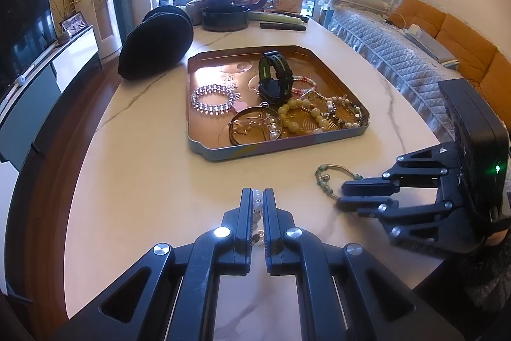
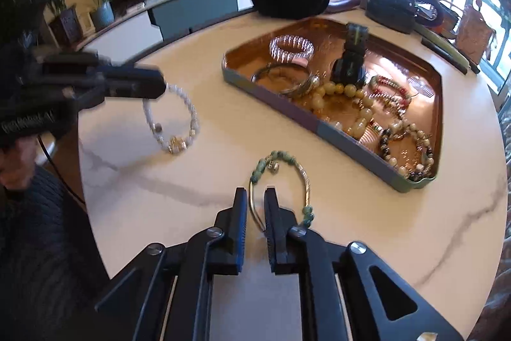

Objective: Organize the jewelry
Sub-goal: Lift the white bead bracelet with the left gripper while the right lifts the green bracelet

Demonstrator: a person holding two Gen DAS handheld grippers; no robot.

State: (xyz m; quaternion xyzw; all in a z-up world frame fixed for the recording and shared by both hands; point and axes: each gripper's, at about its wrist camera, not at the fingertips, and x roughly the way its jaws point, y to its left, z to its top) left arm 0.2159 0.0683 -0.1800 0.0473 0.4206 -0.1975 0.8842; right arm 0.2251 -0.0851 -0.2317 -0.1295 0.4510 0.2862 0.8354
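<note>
Two bracelets lie outside the tray (image 2: 281,107), and I have a gripper on each. Nearest me, on the side of the tray that faces me, the right gripper (image 2: 255,195) stands over the green bead bracelet (image 2: 278,158), which lies flat on the marble table (image 2: 383,229). Its metal bar runs between the jaws, but there is a clear gap on both sides, so the pads are not pressing on it (jaws only a little apart, nothing held). Further from the tray and to its left in the right wrist view, my left gripper (image 1: 258,194) is closed tight on the white bead bracelet (image 2: 179,130), pinching its upper end while the gold charm end hangs down to the tabletop.

Inside the tray sit a silver bead bracelet (image 1: 212,101), a black and green watch (image 1: 274,79) standing on its strap, a metal bangle (image 1: 252,127) and a tangle of pale beaded strings toward its right end.

I judge the step in hand to be laying pieces out of the tray onto the table, though they could equally be going back in. Next I would lift the right gripper straight up so the bar does not snag, then settle the white bracelet flat beside the tray before letting go.
</note>
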